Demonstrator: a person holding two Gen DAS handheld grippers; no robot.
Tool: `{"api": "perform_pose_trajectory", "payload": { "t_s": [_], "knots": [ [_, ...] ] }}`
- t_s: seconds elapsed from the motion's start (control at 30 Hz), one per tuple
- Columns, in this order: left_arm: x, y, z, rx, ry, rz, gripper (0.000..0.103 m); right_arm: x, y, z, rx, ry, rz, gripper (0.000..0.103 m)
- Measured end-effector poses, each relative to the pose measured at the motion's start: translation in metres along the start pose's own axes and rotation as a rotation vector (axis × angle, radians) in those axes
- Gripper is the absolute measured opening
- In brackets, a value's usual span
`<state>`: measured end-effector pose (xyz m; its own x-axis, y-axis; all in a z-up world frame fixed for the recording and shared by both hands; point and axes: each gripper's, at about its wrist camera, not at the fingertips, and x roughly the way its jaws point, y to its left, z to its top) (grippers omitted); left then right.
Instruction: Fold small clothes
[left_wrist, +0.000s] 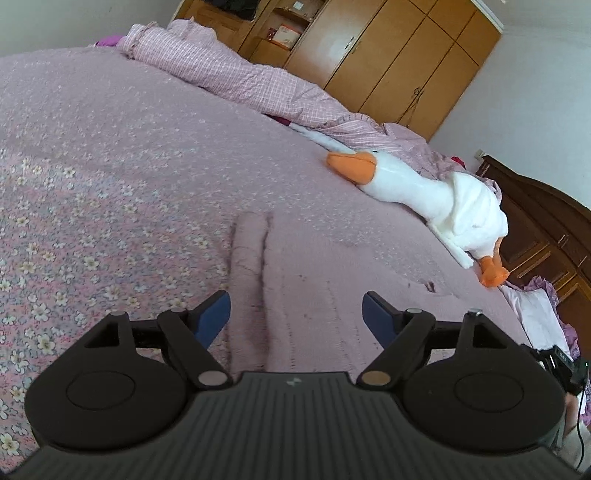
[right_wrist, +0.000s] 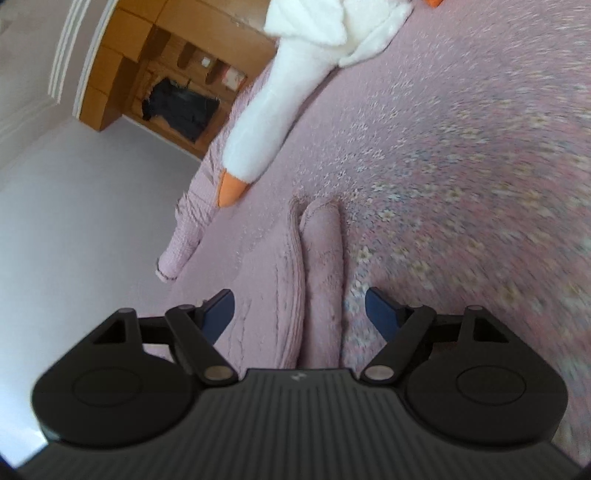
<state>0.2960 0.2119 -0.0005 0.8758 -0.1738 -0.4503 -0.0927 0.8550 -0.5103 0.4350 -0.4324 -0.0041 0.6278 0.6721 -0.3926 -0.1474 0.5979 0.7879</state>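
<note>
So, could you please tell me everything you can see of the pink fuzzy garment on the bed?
The pink fuzzy garment looks like soft fleece or knit, lying flat on the floral bedspread. One side is folded over, leaving a long rolled ridge. Both the left gripper and right gripper are open above it, neither holding it.
</note>
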Motion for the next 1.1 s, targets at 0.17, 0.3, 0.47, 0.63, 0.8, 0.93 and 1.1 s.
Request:
{"api": "perform_pose_trajectory", "payload": {
  "t_s": [0.17,0.3,0.47,0.63,0.8,0.93,1.1],
  "knots": [
    [0.004,0.006,-0.005,-0.004,0.009,0.006,0.084,0.013,0.003,0.004,-0.037,-0.019,-0.021,0.067],
    [0.008,0.004,-0.008,-0.008,0.011,0.0,0.084,0.013,0.0,0.006,-0.029,-0.024,-0.009,0.068],
    [0.017,-0.012,-0.011,-0.016,0.018,-0.027,0.084,0.025,-0.001,0.017,-0.004,0.014,0.012,0.068],
    [0.016,-0.035,-0.017,0.023,0.014,-0.056,0.084,0.049,0.008,0.028,-0.069,0.084,0.017,0.068],
    [0.013,-0.044,-0.02,0.057,0.024,-0.055,0.084,0.06,0.004,0.037,-0.038,0.119,0.062,0.068],
    [0.01,-0.037,-0.023,0.053,0.023,-0.054,0.084,0.063,-0.001,0.041,0.003,0.134,0.116,0.067],
    [0.01,-0.02,-0.027,0.02,0.029,-0.049,0.084,0.084,0.016,0.041,-0.051,0.205,0.092,0.067]
  ]
}}
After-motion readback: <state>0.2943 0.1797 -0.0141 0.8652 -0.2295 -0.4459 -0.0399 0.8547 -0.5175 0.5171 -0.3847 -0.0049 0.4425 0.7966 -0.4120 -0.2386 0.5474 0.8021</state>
